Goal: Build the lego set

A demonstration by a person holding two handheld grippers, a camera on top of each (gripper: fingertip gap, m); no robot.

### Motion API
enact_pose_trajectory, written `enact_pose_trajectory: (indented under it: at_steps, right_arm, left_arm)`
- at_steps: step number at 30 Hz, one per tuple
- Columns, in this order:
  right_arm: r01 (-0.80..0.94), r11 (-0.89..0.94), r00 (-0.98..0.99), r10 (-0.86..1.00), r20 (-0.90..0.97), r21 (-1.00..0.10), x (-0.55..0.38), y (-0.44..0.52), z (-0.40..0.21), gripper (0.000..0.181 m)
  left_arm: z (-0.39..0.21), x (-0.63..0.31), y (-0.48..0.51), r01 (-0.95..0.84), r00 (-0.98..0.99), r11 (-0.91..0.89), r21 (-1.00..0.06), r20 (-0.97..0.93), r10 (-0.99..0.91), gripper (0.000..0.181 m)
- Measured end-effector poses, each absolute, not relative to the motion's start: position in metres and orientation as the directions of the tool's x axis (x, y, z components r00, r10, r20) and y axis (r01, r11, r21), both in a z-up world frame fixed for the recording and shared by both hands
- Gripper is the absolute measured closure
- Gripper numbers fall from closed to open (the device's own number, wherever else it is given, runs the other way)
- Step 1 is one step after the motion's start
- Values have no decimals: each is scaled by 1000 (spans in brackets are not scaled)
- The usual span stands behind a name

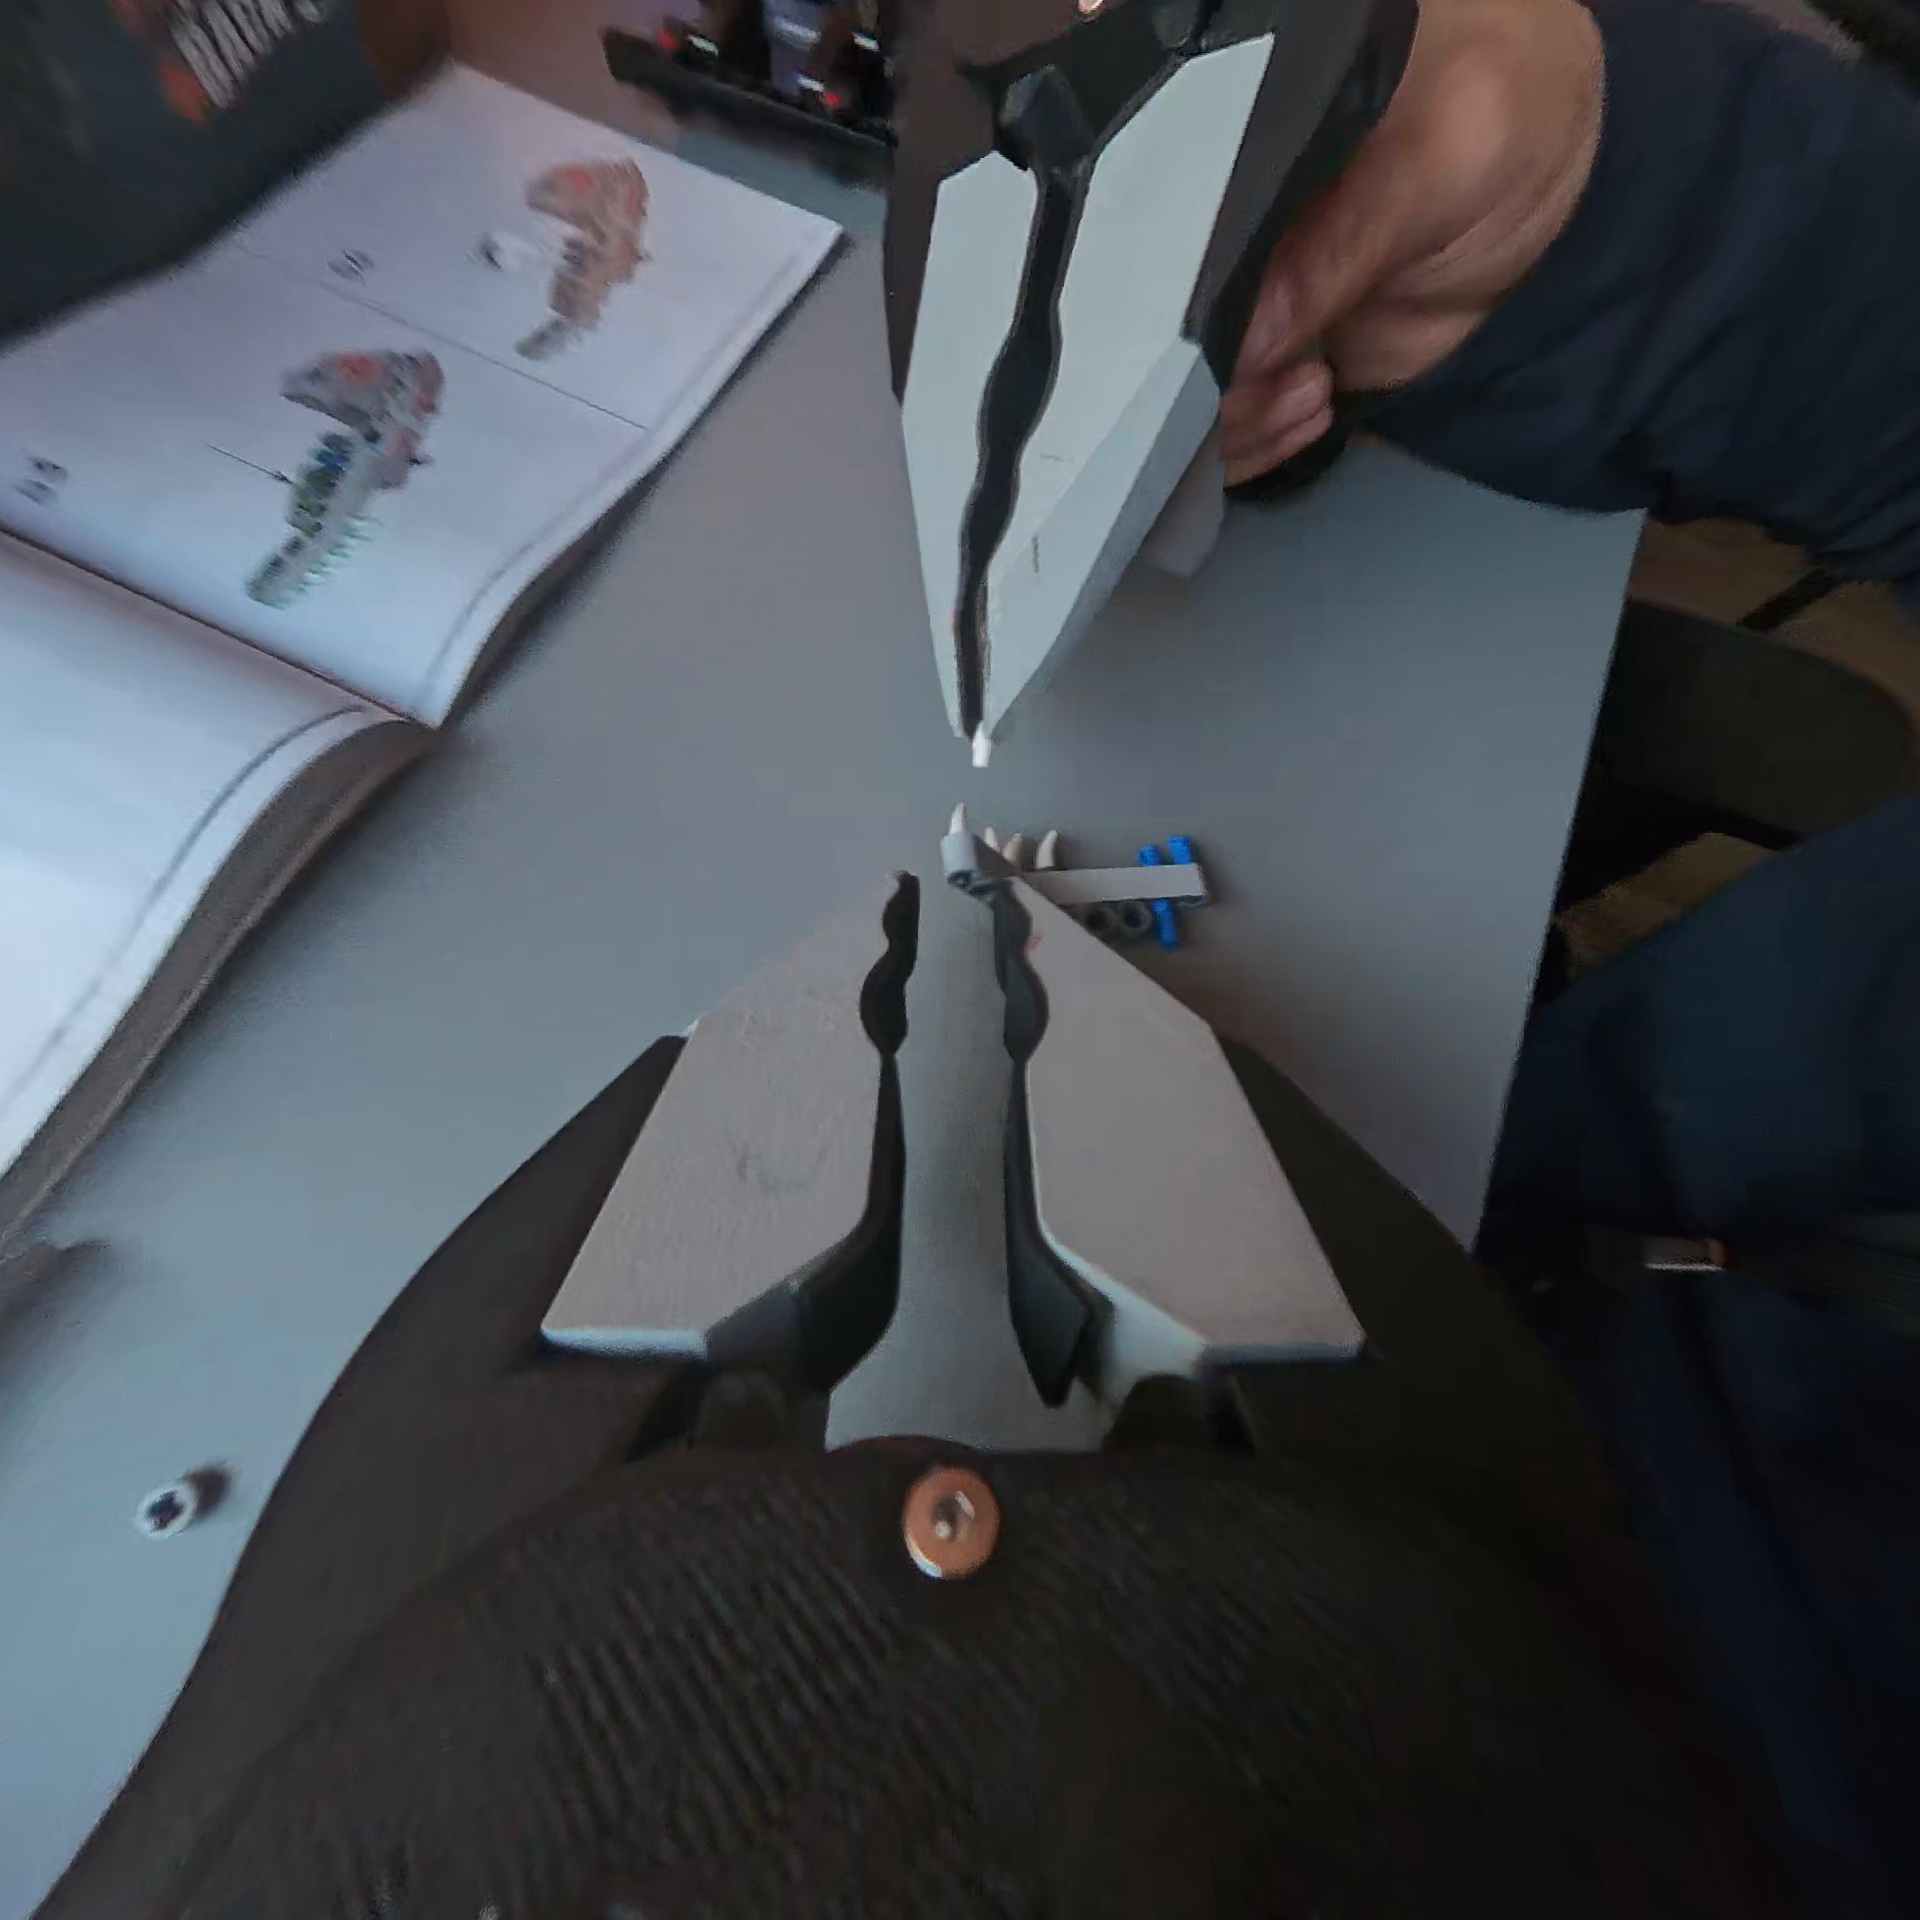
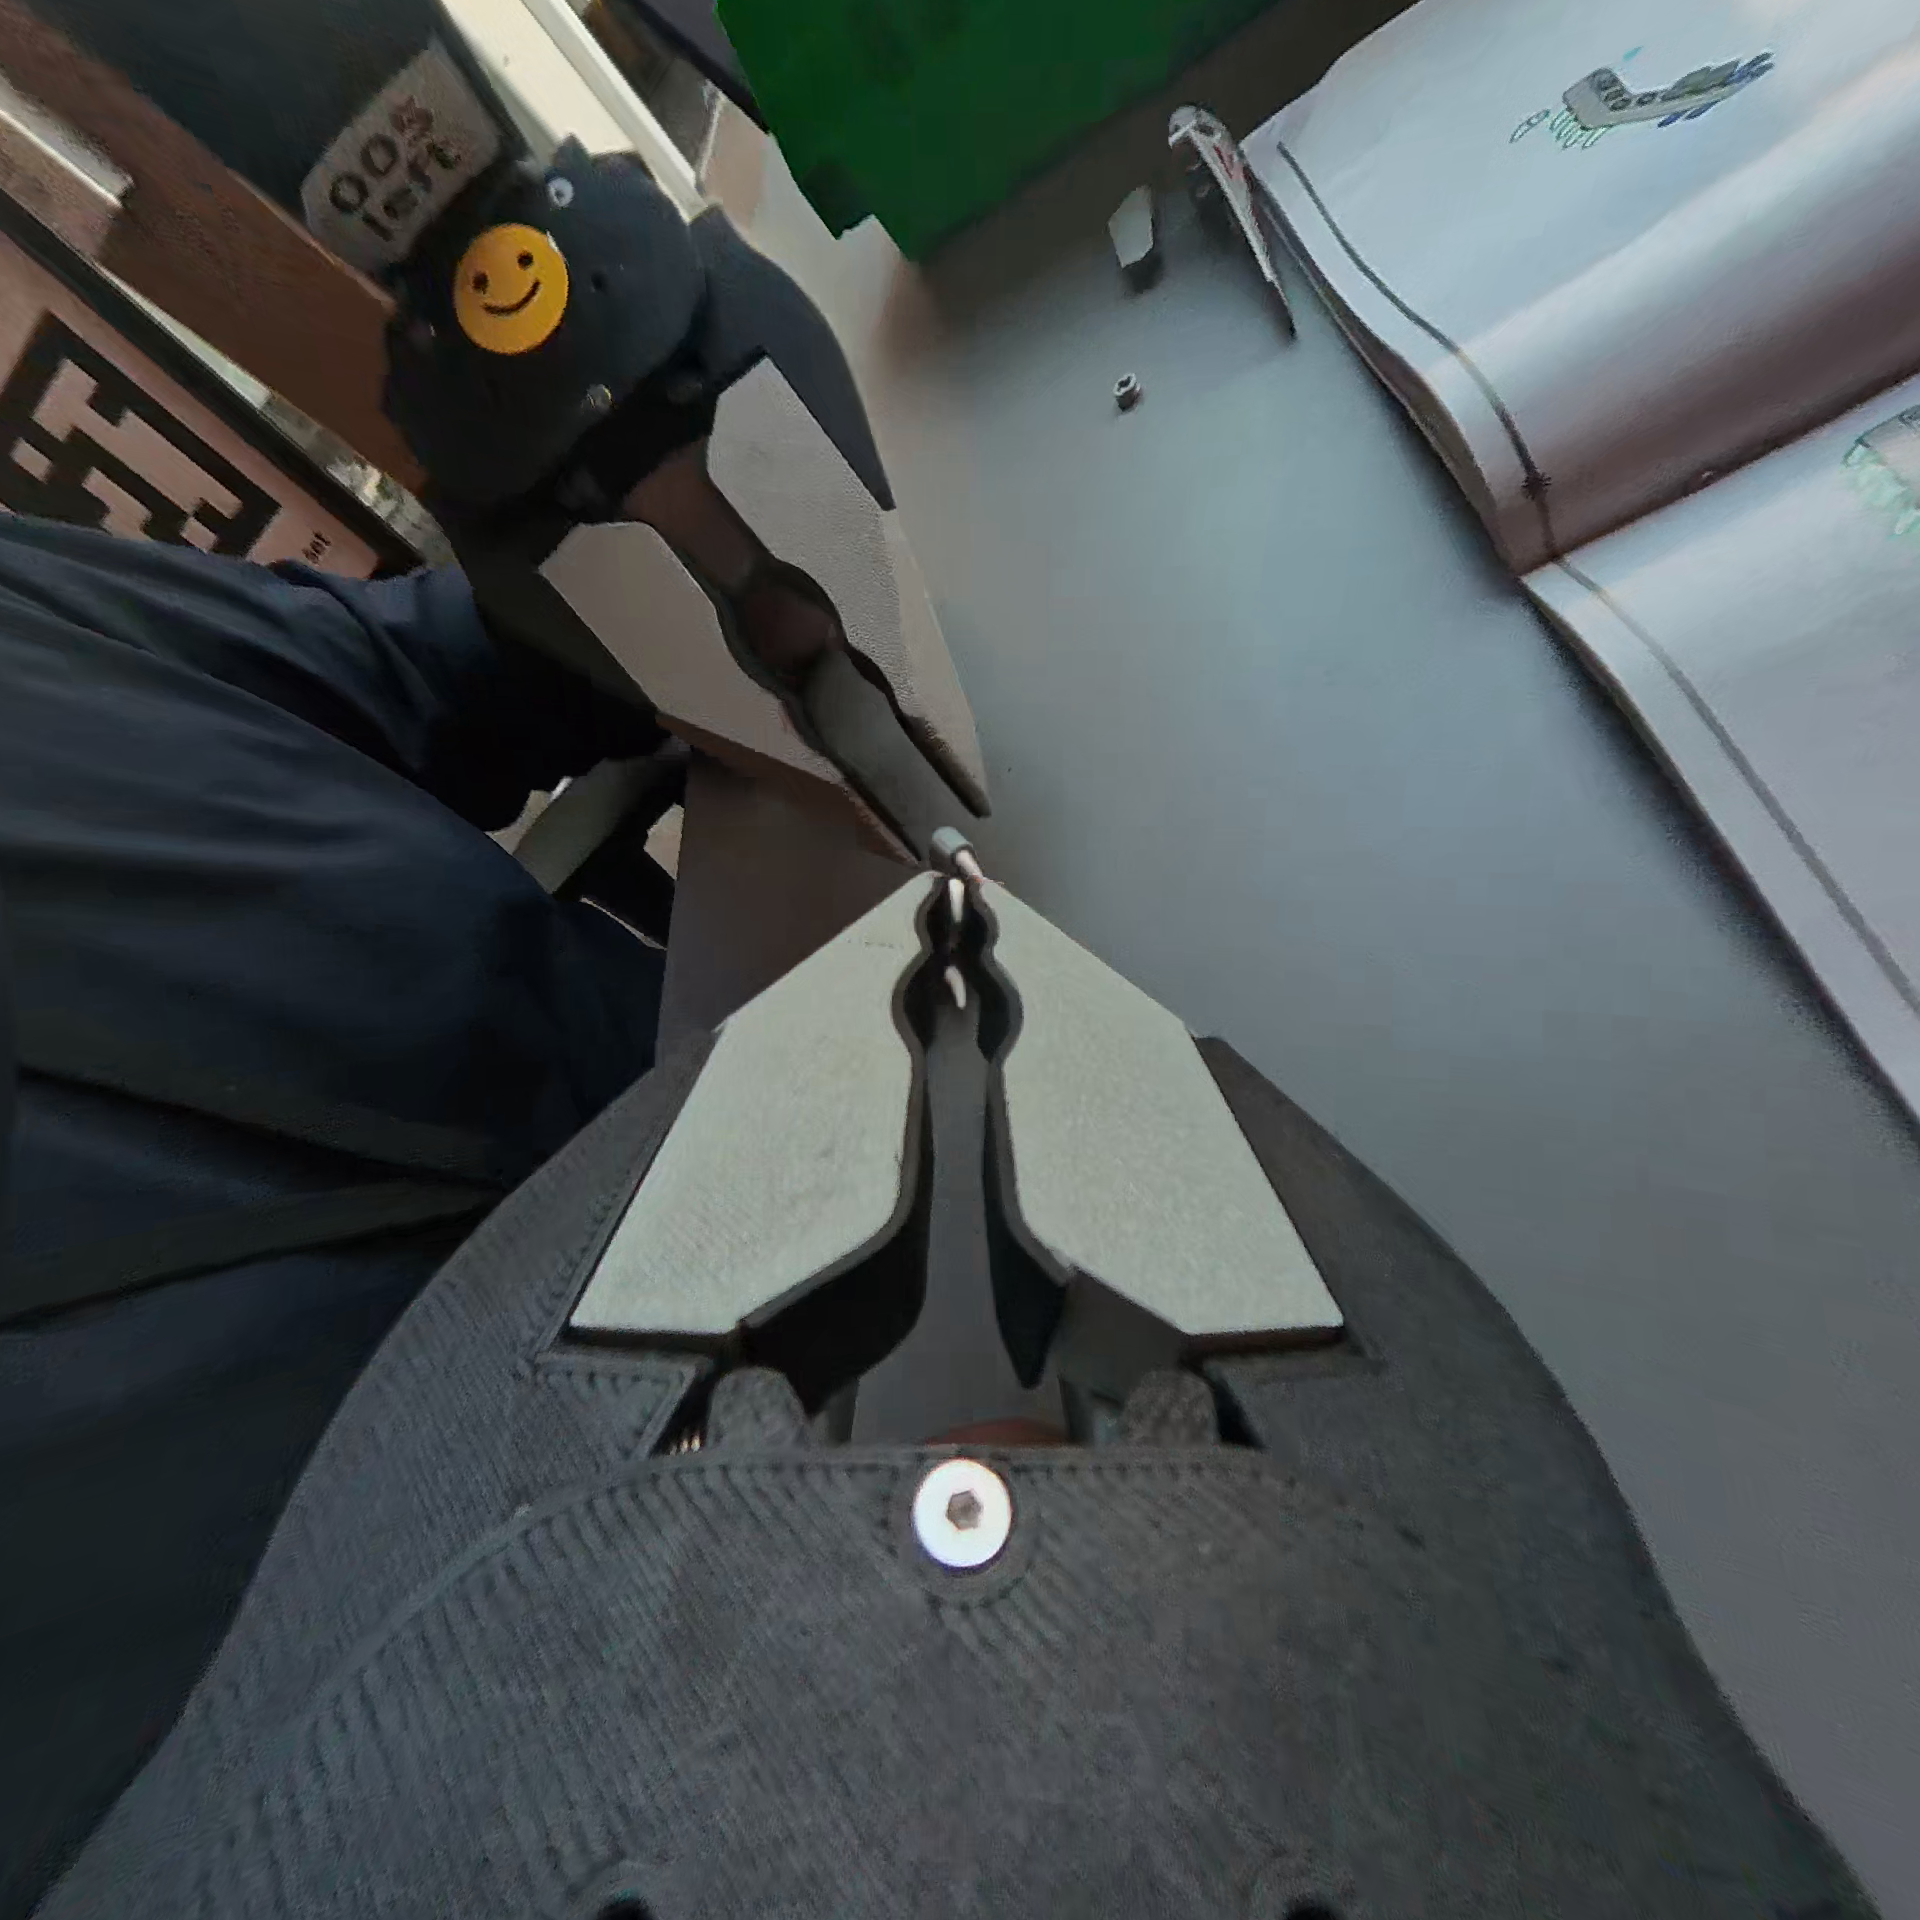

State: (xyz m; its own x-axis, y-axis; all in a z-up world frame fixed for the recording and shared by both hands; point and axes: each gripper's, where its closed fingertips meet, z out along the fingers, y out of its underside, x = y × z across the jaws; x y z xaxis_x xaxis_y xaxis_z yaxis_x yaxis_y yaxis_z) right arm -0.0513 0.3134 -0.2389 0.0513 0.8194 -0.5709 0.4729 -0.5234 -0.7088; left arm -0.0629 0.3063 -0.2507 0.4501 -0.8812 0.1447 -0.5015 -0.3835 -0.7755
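A small grey lego assembly (image 1: pixel 1081 881) lies on the grey table (image 1: pixel 675 831) near its right edge. It is a grey beam with white teeth and blue pins. My left gripper (image 1: pixel 951 888) is open, its tips either side of the assembly's near end. My right gripper (image 1: pixel 975 722) comes down from above, shut on a small white tooth piece (image 1: pixel 978 750) just above the assembly. In the right wrist view the right gripper (image 2: pixel 956 899) pinches the white tooth (image 2: pixel 954 987). The left gripper (image 2: pixel 940 831) sits just beyond, at the assembly's grey end (image 2: pixel 949 844).
An open instruction booklet (image 1: pixel 312 416) lies at the left and also shows in the right wrist view (image 2: pixel 1662 416). A small loose grey piece (image 1: pixel 171 1507) lies on the table. A green box (image 2: pixel 935 104) and more loose parts (image 2: pixel 1132 234) lie beyond. The table edge (image 1: pixel 1558 831) is close. My two grippers' fingertips are within a few centimetres of each other.
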Motion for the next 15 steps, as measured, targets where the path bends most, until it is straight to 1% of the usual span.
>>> enact_pose_trajectory:
  at_steps: [1, 4, 9, 10, 12, 15]
  right_arm:
    - [477, -517, 52, 824, -564, -711, -51, 313, -240, 181]
    - [468, -524, 48, 819, -572, -711, -50, 314, -238, 181]
    - [482, -523, 45, 816, -577, -703, -49, 311, -241, 181]
    - [485, -520, 42, 817, -575, -704, -49, 310, -241, 181]
    - [489, -514, 41, 821, -570, -705, -50, 309, -241, 181]
    - [493, -502, 37, 828, -559, -711, -49, 308, -241, 181]
  left_arm:
    - [-251, -62, 305, -499, 447, -405, -766, 173, -878, 166]
    - [-250, -63, 305, -480, 450, -455, -750, 235, -861, 157]
    - [-256, -54, 300, -466, 413, -530, -708, 356, -838, 157]
    - [-259, -53, 300, -474, 408, -537, -697, 366, -836, 159]
    - [-264, -52, 301, -493, 410, -543, -679, 370, -834, 171]
    - [-262, -48, 303, -475, 394, -548, -688, 391, -832, 173]
